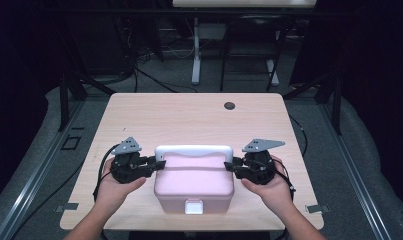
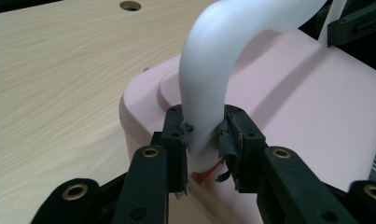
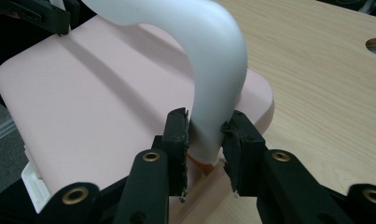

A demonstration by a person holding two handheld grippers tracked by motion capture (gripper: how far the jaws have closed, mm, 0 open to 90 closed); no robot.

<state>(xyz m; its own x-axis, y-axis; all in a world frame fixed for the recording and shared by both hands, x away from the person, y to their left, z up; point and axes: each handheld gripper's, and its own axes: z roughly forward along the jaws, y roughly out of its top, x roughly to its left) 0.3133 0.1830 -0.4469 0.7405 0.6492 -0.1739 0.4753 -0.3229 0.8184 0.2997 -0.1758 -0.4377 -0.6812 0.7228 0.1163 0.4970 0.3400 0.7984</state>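
High view: pink lidded box [image 1: 194,182] is seen near the front edge of the surface [image 1: 189,115], white handle [image 1: 194,150] arched along the box's long axis, left to right. Left gripper [image 1: 156,164] is clamped on the handle's left leg, right gripper [image 1: 230,165] on its right leg, each just beside a box end. Pads appear pressed against the plastic in both gripper views. Any lift is judged to need both hands level, box hanging between them.
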